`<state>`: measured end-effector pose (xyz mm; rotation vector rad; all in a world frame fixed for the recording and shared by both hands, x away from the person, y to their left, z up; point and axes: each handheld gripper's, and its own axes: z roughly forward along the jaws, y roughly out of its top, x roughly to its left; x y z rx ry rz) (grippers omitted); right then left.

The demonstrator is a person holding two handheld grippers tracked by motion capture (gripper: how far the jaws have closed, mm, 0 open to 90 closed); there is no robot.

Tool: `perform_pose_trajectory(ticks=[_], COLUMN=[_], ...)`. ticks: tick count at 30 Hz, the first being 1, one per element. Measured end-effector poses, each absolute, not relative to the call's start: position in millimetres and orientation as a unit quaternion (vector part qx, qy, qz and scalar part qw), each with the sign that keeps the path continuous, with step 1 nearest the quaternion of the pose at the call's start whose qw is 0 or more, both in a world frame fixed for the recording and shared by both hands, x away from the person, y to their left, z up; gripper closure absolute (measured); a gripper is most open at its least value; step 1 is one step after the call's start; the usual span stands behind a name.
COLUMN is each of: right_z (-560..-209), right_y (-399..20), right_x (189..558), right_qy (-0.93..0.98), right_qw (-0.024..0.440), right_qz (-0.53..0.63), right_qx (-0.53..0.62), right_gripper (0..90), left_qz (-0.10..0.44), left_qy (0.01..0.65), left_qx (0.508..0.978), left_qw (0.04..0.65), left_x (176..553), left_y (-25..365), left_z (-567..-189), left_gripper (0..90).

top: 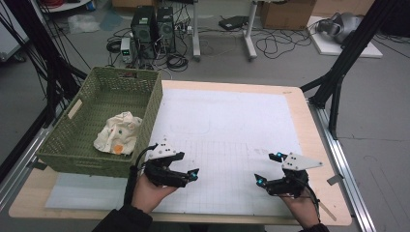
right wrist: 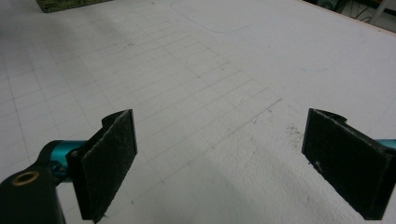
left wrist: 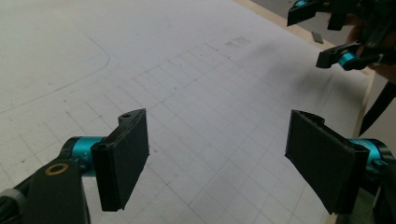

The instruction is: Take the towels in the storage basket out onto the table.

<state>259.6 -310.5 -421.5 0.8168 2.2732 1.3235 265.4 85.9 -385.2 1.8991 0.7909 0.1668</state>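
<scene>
Black, felt-faced pads with teal hubs front both gripper views, standing wide apart over bare gridded white sheet. On the high view the left gripper (top: pixel 189 170) sits at 7 o'clock of the surface (top: pixel 316 145), the right gripper (top: pixel 267 167) at 5 o'clock, each gaping with nothing between its jaws. A crumpled cream cloth (top: pixel 118 133) with small coloured spots lies in the woven green basket (top: pixel 72 154) at 9 o'clock, well apart from both. Its print is too small to read; faint pencil curves on the sheet are hard to make out.
</scene>
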Motion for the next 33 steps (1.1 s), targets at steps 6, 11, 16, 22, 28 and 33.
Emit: perform_pose_trajectory(ticks=[6, 11, 16, 22, 28, 33], right_z=[-421, -421, -420, -419, -419, -418], right_y=[-311, -312, -313, -315, -314, -315], right_x=[261, 261, 263, 263, 263, 263], right_qy=[0.808, 0.807, 0.803, 0.801, 0.800, 0.800], right_qw=[0.191, 0.190, 0.191, 0.193, 0.191, 0.195], right_qz=[0.475, 0.476, 0.480, 0.482, 0.484, 0.484], right_qx=[0.293, 0.295, 0.296, 0.297, 0.298, 0.296], right_gripper=[9.5, 9.5, 9.5, 9.5, 9.5, 9.5], left_qz=[0.044, 0.030, 0.022, -0.002, -0.013, -0.028], left_qy=[0.322, 0.322, 0.320, 0.319, 0.319, 0.322], left_qx=[0.785, 0.783, 0.781, 0.774, 0.774, 0.771], left_qw=[0.527, 0.531, 0.535, 0.548, 0.548, 0.548], left_x=[270, 273, 274, 278, 284, 291], left_y=[88, 90, 91, 97, 103, 109], left_z=[-369, -361, -352, -343, -337, -333], left_gripper=[21.6, 21.4, 21.2, 21.6, 22.0, 22.6])
